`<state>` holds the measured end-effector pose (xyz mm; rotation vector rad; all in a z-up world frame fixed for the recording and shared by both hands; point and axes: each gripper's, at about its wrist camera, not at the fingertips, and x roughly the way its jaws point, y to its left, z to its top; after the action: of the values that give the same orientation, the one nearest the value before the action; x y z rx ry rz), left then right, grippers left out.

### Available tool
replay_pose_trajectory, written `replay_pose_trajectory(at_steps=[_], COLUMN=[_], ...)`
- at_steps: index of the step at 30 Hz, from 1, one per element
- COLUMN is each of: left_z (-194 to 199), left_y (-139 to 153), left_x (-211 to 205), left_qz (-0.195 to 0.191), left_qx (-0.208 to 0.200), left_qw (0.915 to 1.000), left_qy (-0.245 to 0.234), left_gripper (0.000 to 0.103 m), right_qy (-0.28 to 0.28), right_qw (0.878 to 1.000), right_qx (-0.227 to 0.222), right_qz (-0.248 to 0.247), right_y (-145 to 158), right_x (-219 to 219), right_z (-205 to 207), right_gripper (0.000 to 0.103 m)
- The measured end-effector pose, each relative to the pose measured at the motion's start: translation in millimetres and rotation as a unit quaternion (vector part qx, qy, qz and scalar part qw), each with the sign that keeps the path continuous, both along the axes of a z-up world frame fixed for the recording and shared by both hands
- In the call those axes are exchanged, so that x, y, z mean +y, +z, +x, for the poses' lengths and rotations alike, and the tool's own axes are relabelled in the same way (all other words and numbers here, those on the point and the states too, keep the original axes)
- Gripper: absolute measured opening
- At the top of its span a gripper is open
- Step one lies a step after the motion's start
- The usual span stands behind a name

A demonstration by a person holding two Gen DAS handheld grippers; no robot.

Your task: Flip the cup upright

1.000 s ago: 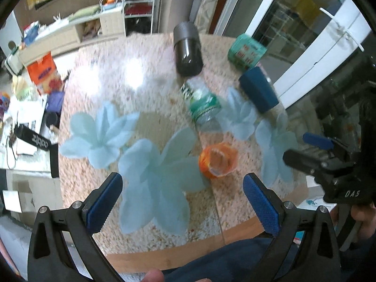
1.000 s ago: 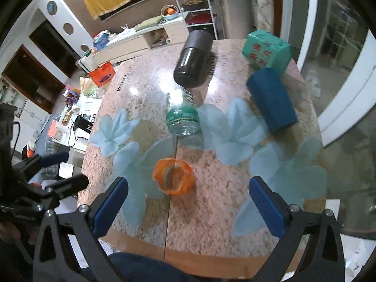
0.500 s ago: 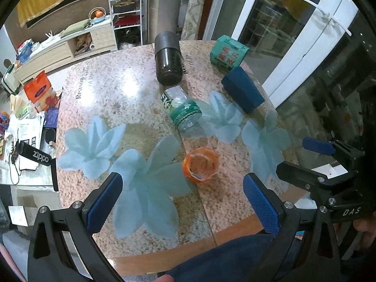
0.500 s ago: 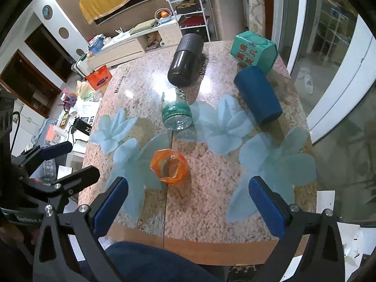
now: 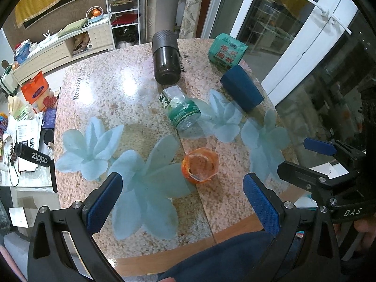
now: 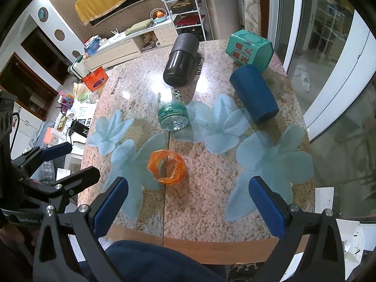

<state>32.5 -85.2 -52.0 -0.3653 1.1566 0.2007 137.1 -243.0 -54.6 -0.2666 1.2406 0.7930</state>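
A small orange translucent cup (image 5: 200,165) stands with its mouth up on the speckled stone table (image 5: 117,89), near the front edge; it also shows in the right wrist view (image 6: 167,166). My left gripper (image 5: 182,205) is open and empty, held above the front edge of the table, back from the cup. My right gripper (image 6: 189,208) is open and empty too, above the front edge. Each gripper shows in the other's view: the right one (image 5: 312,162) and the left one (image 6: 65,162).
A plastic bottle with a green label (image 5: 182,110) lies on its side behind the cup. A dark cylinder (image 5: 165,61), a dark blue cup (image 5: 242,91) and a green box (image 5: 226,52) lie farther back. Pale blue flower mats (image 5: 150,183) cover the table.
Both grippers have pulled back and up from the table, so everything looks smaller and farther. The orange cup stands in the same spot.
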Motion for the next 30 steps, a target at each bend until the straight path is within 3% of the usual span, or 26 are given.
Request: replay_pose_trajectory(at_steps=[30], left_z=[2.9], left_y=[-3.5], left_x=[-1.0], left_qz=[-0.004], left_qx=[-0.001], left_qw=[0.9999], left_qy=[-0.011], left_gripper=[0.103], right_qy=[-0.013], right_qw=[1.000], right_qx=[0.002], right_qz=[0.002], right_y=[-1.0], right_x=[-4.9], right_z=[-6.0], right_gripper=[0.103])
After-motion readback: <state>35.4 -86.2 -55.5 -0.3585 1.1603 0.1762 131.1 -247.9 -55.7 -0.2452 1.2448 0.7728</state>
